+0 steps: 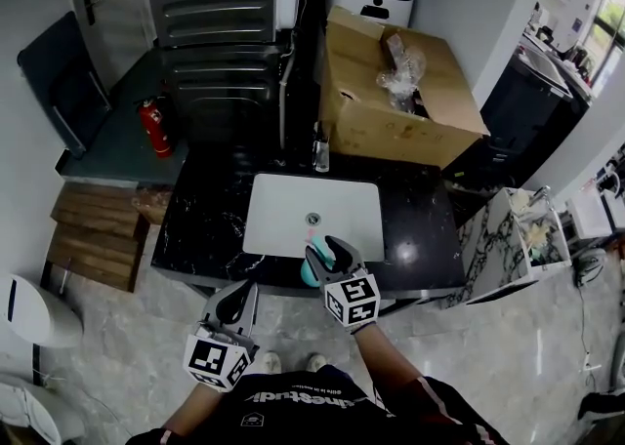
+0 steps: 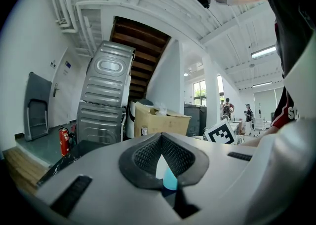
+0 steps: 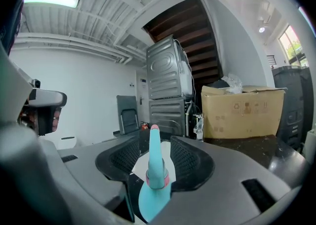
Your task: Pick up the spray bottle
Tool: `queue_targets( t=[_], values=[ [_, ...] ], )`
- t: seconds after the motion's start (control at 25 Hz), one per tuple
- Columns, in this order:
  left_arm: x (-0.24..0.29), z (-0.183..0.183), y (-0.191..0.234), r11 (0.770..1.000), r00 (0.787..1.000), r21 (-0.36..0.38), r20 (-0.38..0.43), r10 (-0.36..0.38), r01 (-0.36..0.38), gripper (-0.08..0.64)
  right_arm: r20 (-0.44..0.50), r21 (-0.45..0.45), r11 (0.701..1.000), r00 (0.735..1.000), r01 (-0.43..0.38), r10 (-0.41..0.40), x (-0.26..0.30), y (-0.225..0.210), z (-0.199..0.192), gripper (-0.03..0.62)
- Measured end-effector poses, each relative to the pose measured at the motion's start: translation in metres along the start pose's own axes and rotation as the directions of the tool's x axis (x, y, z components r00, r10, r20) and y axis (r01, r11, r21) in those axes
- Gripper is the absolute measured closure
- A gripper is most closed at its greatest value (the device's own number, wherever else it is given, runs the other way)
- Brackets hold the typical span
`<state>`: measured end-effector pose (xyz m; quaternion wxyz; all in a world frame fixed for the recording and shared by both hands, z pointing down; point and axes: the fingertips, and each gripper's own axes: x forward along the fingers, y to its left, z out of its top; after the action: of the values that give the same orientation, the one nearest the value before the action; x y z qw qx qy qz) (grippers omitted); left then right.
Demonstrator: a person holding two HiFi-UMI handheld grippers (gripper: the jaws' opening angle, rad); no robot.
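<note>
The spray bottle (image 1: 309, 271) is teal with a pink ring and a pink tip. It stands upright at the front edge of the black counter (image 1: 205, 223). My right gripper (image 1: 327, 254) is around it with the jaws wide. In the right gripper view the bottle (image 3: 154, 182) rises between the two black pads (image 3: 190, 162), with a gap on each side and no pad pressing on it. My left gripper (image 1: 234, 304) hangs lower left, in front of the counter, its jaws together and empty. Its own view shows only a sliver of the bottle (image 2: 170, 179) past the left gripper (image 2: 161, 151).
A white board (image 1: 332, 194) lies on the counter behind the bottle. Further back are a small clear bottle (image 1: 320, 150) and an open cardboard box (image 1: 391, 106). Stacked grey machines (image 1: 215, 14) and a red fire extinguisher (image 1: 154, 128) stand at back left. A marble side table (image 1: 488, 248) is right.
</note>
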<state>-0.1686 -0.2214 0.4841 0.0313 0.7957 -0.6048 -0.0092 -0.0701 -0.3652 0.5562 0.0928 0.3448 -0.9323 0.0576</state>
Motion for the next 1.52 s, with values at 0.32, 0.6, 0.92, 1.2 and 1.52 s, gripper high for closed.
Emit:
queue_targets(
  t=[0.32,0.6,0.92,1.2,1.52],
  values=[
    [-0.004,-0.003,0.004,1.0,1.0,-0.001,-0.01,0.016,-0.016,0.545,-0.019,-0.015,1.0,1.0,-0.017,0.017,0.013,0.002,-0.008,0.376],
    [-0.009,-0.005,0.007,1.0,1.0,-0.005,-0.014,0.028,-0.028,0.545,-0.034,-0.032,0.999,0.999,-0.024,0.023,0.018,0.004,-0.013,0.41],
    [-0.01,-0.007,0.008,0.999,0.999,-0.007,-0.017,0.04,-0.04,0.545,-0.026,-0.03,0.999,1.0,-0.013,0.012,0.019,-0.001,-0.012,0.446],
    [-0.01,-0.006,0.008,0.999,0.999,-0.011,-0.014,0.051,-0.052,0.545,-0.017,-0.032,0.999,1.0,-0.01,0.009,0.018,-0.003,-0.011,0.481],
    [-0.011,-0.008,0.007,0.999,0.999,-0.008,-0.013,0.047,-0.047,0.545,-0.019,-0.05,0.999,1.0,0.005,-0.005,0.018,-0.004,-0.011,0.494]
  ],
)
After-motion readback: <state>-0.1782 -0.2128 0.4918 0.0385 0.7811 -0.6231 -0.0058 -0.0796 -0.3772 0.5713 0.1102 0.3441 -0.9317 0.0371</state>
